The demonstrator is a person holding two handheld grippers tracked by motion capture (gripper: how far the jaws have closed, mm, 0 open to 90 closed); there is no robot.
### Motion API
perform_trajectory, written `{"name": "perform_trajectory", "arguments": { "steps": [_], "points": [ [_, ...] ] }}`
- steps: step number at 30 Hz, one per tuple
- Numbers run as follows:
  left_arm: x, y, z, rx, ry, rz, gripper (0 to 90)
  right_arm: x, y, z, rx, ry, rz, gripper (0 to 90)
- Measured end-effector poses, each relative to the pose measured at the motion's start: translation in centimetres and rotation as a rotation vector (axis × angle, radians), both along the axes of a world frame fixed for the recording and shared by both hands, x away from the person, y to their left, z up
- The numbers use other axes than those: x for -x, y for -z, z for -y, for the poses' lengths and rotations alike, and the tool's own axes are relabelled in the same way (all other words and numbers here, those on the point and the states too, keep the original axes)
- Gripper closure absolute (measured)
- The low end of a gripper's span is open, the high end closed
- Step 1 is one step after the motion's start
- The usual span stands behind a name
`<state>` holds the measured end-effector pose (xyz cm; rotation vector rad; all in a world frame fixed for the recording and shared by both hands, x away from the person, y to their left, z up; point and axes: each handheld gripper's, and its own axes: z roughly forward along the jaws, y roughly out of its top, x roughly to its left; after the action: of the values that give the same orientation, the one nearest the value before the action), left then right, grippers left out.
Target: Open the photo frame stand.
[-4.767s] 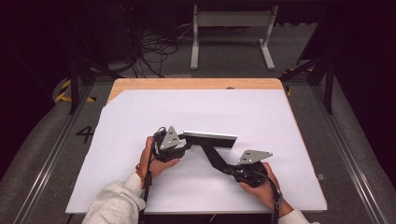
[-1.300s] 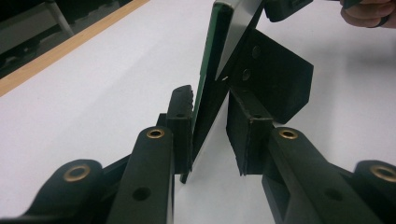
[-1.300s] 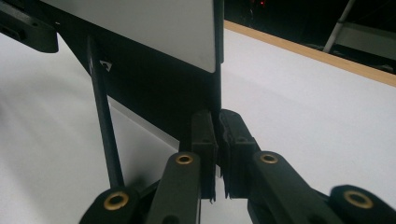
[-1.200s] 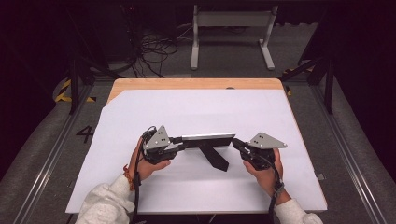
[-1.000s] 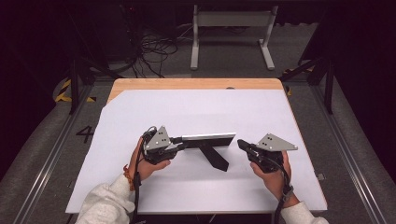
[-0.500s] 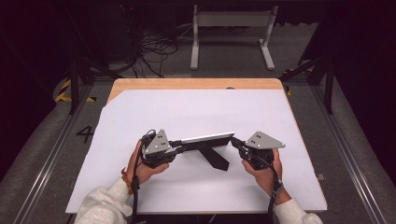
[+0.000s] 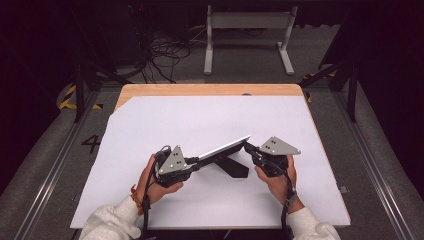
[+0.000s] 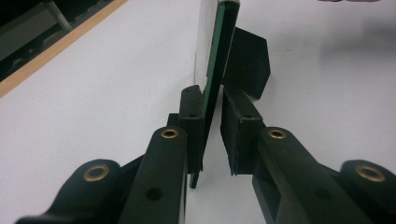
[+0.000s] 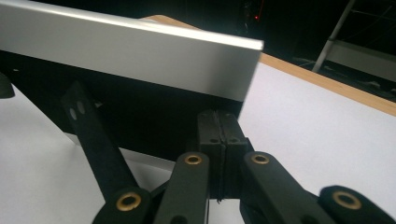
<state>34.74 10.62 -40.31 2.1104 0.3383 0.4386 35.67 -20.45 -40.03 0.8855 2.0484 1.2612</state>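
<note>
A thin flat panel (image 7: 222,150) with a silver face and a green edge stands on the white table sheet (image 7: 200,115), propped by a black stand (image 7: 235,167) behind it. My left gripper (image 7: 197,161) is shut on its left end; in the left gripper view the panel (image 8: 217,56) runs between the pads (image 8: 191,121), with the stand (image 8: 247,60) beyond. My right gripper (image 7: 248,146) is shut with nothing in it, its tips at the panel's right end. In the right gripper view its closed tips (image 9: 219,126) sit against the dark back under the silver edge (image 9: 140,51), beside the stand strut (image 9: 93,135).
The white sheet covers a wooden table whose far edge (image 7: 210,90) shows. Behind the table a grey metal frame (image 7: 247,22) and loose cables (image 7: 165,50) lie on the floor. Dark rails run along both sides.
My right gripper has moved left to the panel's right end. The panel has swung, its right end now pointing farther up the table. The left hand has hardly moved.
</note>
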Motion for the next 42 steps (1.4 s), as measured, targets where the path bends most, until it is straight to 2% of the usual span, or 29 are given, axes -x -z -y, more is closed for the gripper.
{"name": "perform_trajectory", "arguments": {
  "steps": [4,8,11,17,22,27,32,36,42],
  "points": [
    [0.2,0.0,0.3,-0.007,0.002,0.004,79.7,0.4,0.0,-0.9,0.014,-0.029,0.004,90.0],
    [0.6,0.0,0.7,-0.021,0.006,0.016,77.9,1.0,-0.5,-1.9,0.041,-0.062,0.035,90.0],
    [1.1,0.0,0.9,-0.042,-0.004,0.036,75.7,0.9,-0.5,-1.8,0.031,-0.065,0.027,90.0],
    [1.7,-0.4,0.0,0.000,0.001,0.042,73.8,0.5,-0.2,-1.4,0.024,-0.049,0.004,90.0],
    [2.0,-0.4,0.1,0.001,0.009,0.051,77.8,0.1,-0.2,-1.7,0.032,-0.046,0.003,90.0],
    [2.3,-0.3,0.7,-0.011,0.031,0.063,78.6,-0.5,-0.2,-1.9,0.034,-0.053,0.002,90.0],
    [2.2,0.1,1.4,-0.006,0.047,0.049,79.0,-1.2,-0.1,-2.1,0.015,-0.052,-0.009,89.7],
    [2.2,0.1,1.9,-0.015,0.057,0.065,77.1,-1.6,0.1,-2.1,-0.002,-0.043,-0.016,90.0],
    [2.3,0.1,2.0,-0.030,0.062,0.081,75.6,-1.2,0.4,-2.2,0.003,-0.051,-0.015,88.8]
  ]
}}
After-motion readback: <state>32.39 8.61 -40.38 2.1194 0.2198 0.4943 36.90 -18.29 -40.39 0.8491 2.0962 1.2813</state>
